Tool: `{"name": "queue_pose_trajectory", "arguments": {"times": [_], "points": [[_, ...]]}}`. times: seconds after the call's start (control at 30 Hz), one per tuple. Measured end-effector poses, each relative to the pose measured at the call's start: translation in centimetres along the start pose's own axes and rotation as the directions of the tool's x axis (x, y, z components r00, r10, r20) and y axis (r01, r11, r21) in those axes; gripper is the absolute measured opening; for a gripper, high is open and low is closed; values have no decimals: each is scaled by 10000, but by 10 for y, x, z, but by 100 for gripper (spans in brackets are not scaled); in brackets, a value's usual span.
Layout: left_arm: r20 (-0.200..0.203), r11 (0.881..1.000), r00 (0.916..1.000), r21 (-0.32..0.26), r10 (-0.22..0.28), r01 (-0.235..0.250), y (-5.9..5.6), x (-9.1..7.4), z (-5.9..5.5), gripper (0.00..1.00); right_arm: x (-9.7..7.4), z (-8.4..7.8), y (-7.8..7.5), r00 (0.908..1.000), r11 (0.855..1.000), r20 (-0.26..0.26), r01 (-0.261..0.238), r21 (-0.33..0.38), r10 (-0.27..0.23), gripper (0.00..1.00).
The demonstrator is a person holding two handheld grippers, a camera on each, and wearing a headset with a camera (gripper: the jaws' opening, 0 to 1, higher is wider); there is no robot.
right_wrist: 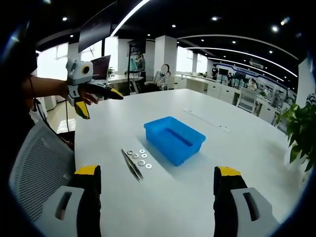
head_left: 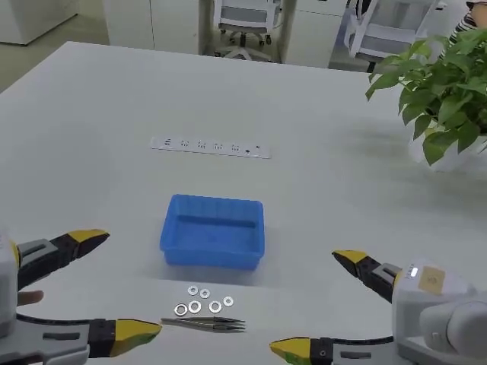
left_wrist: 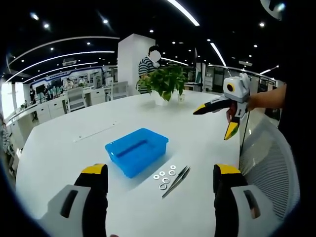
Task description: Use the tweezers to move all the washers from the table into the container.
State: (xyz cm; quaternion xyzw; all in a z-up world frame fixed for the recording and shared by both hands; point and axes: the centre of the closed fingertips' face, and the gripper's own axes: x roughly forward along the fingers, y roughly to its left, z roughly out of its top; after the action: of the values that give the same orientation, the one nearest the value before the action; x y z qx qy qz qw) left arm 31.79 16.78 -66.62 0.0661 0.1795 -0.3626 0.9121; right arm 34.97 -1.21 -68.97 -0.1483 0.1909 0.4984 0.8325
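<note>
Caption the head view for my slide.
Both open, the left gripper and right gripper flank the tweezers and washers near the blue container on the table.

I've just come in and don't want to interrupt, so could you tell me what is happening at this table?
A person holds the left gripper and the right gripper open and empty above the white table. The tweezers lie untouched beside a cluster of washers, on the person's side of the blue container. No washer shows inside it yet.
</note>
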Motion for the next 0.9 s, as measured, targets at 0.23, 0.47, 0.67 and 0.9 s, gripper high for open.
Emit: {"name": "queue_pose_trajectory", "arguments": {"times": [0.23,0.47,0.67,0.9], "points": [[-18,10000,10000,14,2,-2,1,0,0,94,0,0,-1,10000,10000,-38,26,-47,-26,96],[-58,10000,10000,40,-7,7,1,0,-1,94,-1,-1,-2,10000,10000,-45,54,-42,-54,96],[-47,10000,10000,73,-18,18,1,0,0,93,-1,0,-2,10000,10000,-32,73,-55,-73,95],[-50,10000,10000,86,-6,6,1,0,0,93,-2,0,-3,10000,9999,-31,92,-50,-92,95]]}}
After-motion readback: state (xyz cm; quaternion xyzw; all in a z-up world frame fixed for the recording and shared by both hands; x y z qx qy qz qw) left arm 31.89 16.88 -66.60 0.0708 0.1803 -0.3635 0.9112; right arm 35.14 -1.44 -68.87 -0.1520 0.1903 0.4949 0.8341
